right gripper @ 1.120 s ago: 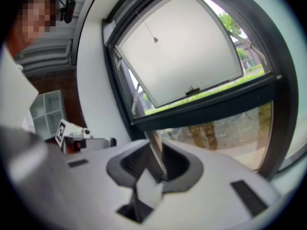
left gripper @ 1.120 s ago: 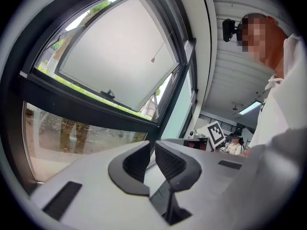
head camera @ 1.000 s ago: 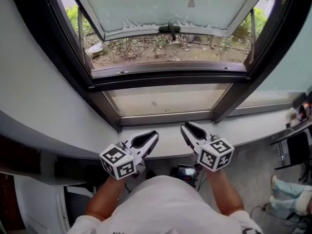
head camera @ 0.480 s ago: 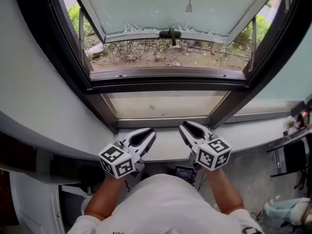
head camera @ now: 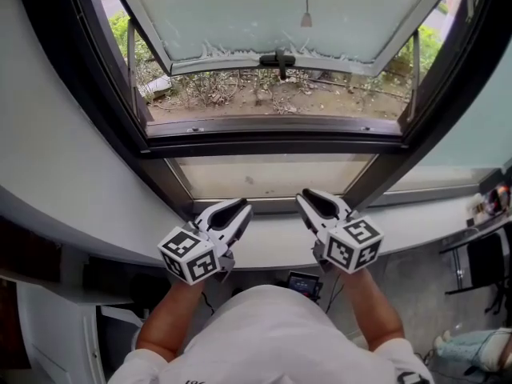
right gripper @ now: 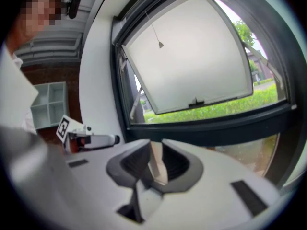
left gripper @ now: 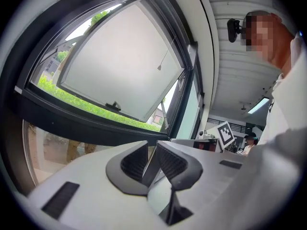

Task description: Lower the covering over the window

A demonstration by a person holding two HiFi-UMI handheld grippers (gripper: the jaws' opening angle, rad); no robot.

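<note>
A thin cord with a small cone pull [head camera: 306, 20] hangs in front of the frosted sash [head camera: 240, 10], which is swung outward in the dark window frame [head camera: 272, 142]. The cone pull [left gripper: 159, 67] also shows in the left gripper view, and the cone pull [right gripper: 160, 44] in the right gripper view. No blind is in view. My left gripper [head camera: 242, 206] [left gripper: 152, 145] points level at the window over the sill [head camera: 272, 242]. Its jaws have just been opening to a narrow slit, with nothing between them. My right gripper [head camera: 302, 195] [right gripper: 156, 145] is beside it, narrowly open and empty.
A black handle [head camera: 277, 59] sits on the sash's lower edge. Below the opening is a fixed pane [head camera: 272, 174]. A dark desk and chair [head camera: 484, 250] stand at the right, with a seated person's legs [head camera: 480, 346] at the bottom right. A white shelf unit [right gripper: 48, 104] stands to the left.
Both grippers have moved forward and up, from in front of the sill to over its far edge near the frame. The left jaws have parted slightly.
</note>
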